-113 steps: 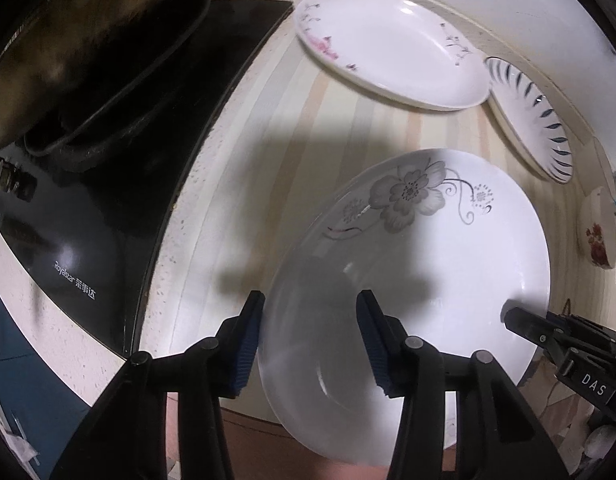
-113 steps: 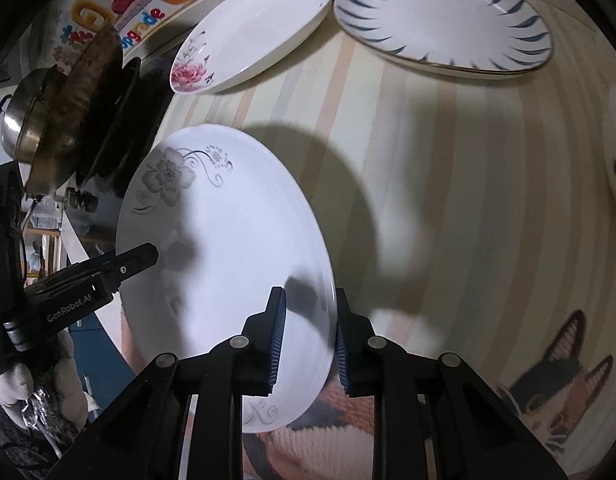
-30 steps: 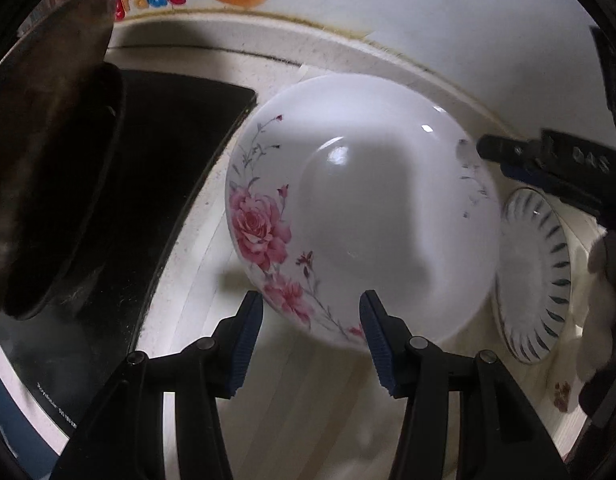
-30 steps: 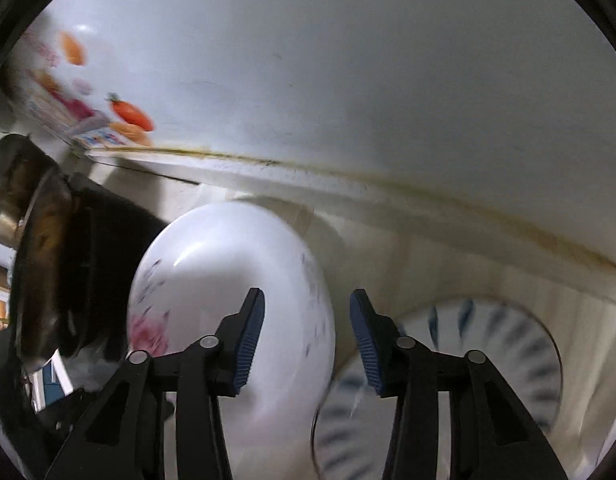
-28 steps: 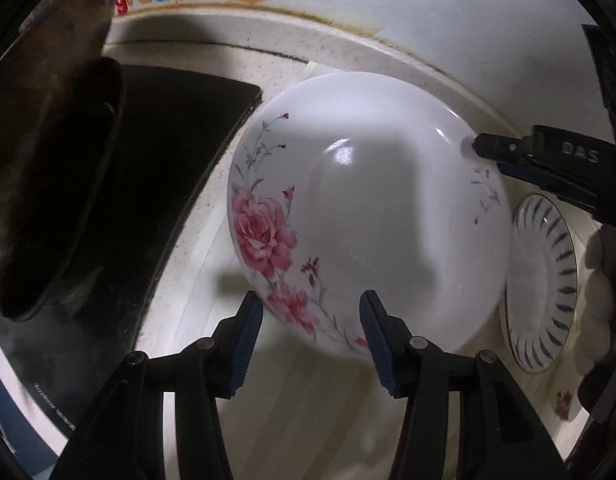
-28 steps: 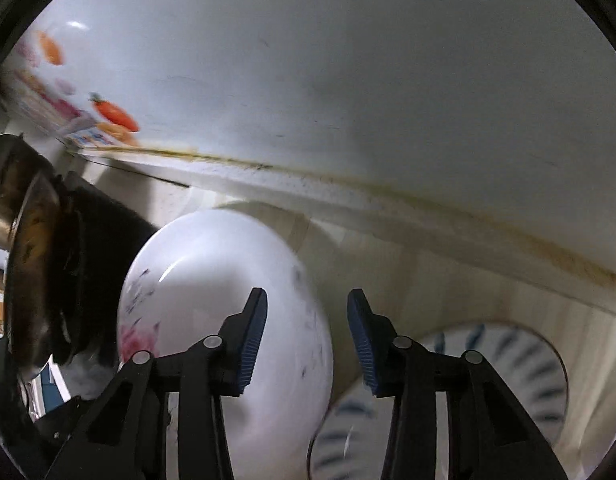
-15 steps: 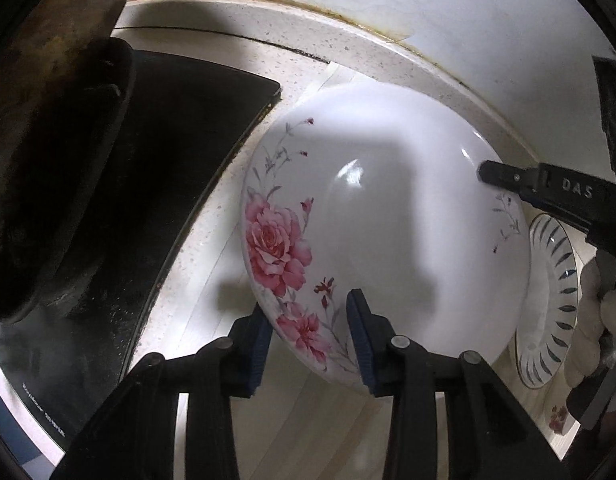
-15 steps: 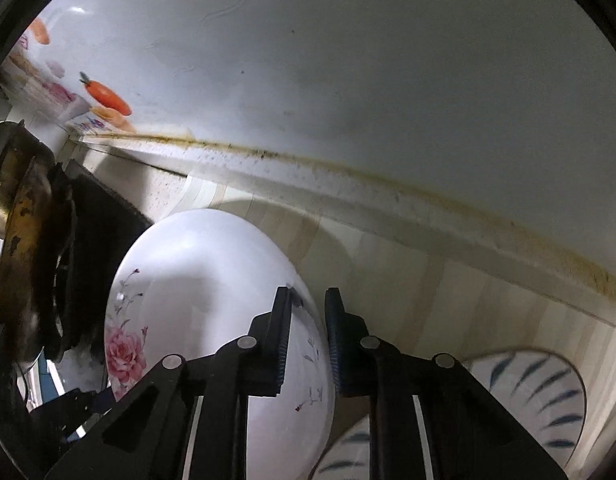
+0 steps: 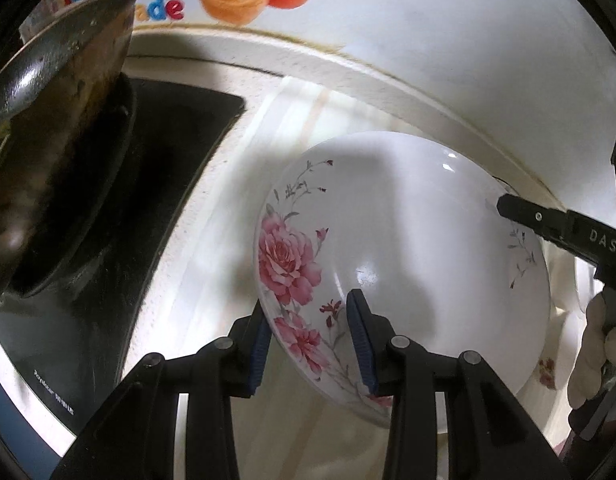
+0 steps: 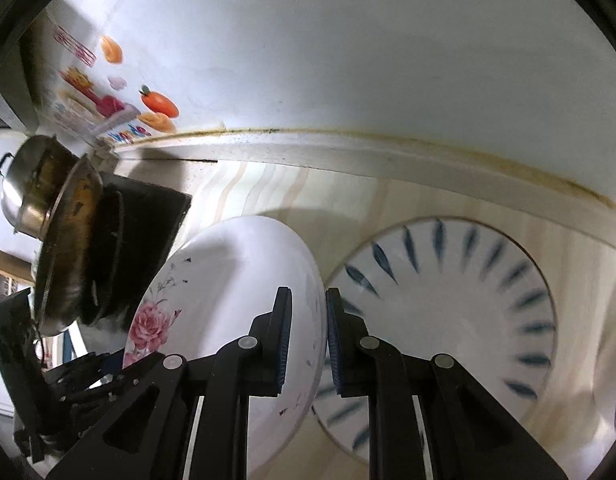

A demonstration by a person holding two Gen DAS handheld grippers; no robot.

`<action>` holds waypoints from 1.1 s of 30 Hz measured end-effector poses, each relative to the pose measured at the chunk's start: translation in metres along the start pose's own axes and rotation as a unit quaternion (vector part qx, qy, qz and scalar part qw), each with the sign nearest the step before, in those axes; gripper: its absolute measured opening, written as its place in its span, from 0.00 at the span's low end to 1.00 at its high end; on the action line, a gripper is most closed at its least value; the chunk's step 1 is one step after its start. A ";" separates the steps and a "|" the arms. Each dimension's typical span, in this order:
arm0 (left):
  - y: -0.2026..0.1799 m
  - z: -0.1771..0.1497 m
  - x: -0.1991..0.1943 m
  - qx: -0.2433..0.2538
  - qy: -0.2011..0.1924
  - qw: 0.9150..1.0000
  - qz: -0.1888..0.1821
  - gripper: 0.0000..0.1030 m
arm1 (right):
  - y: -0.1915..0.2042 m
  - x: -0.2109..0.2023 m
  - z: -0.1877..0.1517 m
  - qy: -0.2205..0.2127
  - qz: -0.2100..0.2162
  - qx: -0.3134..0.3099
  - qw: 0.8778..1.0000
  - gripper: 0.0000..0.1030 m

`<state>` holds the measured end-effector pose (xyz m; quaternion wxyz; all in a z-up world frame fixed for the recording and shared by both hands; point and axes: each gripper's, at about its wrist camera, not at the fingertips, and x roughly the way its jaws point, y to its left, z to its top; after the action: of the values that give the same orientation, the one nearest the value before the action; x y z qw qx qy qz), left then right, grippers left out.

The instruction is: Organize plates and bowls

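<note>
Both claws pinch opposite rims of the white rose-painted ceramic plate (image 9: 408,264), left gripper (image 9: 308,344) and right gripper (image 10: 306,340) clamped tight, likely sharing its weight above the striped counter (image 10: 348,200).

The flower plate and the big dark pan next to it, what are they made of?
The flower plate looks like glazed ceramic: glossy white, with bright light spots and printed pink roses. The dark pan looks like metal, likely iron or steel: dull, blackened, brown-stained, with a thin shiny rim. Neither is certain from looks alone.

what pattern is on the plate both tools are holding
Pink roses with thin grey stems on the white plate; clearest in the left wrist view.
</note>
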<state>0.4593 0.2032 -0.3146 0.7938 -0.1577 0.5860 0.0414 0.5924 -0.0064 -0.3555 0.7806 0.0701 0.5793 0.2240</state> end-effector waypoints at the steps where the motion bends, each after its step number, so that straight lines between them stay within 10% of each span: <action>1: -0.003 -0.002 -0.005 0.006 0.000 1.000 -0.004 0.33 | -0.003 -0.010 -0.007 -0.004 -0.002 0.004 1.000 0.18; 19: -0.082 -0.077 -0.061 0.122 0.006 0.991 -0.046 0.33 | -0.068 -0.157 -0.180 -0.053 0.021 0.125 0.990 0.18; 33: -0.120 -0.150 -0.026 0.201 0.083 0.975 -0.033 0.33 | -0.114 -0.171 -0.306 -0.018 0.017 0.196 0.980 0.18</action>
<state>0.3432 0.0482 -0.3054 0.7588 -0.0166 0.6405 -0.1168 0.2976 -0.2272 -0.3462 0.7580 0.2361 0.5964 0.1181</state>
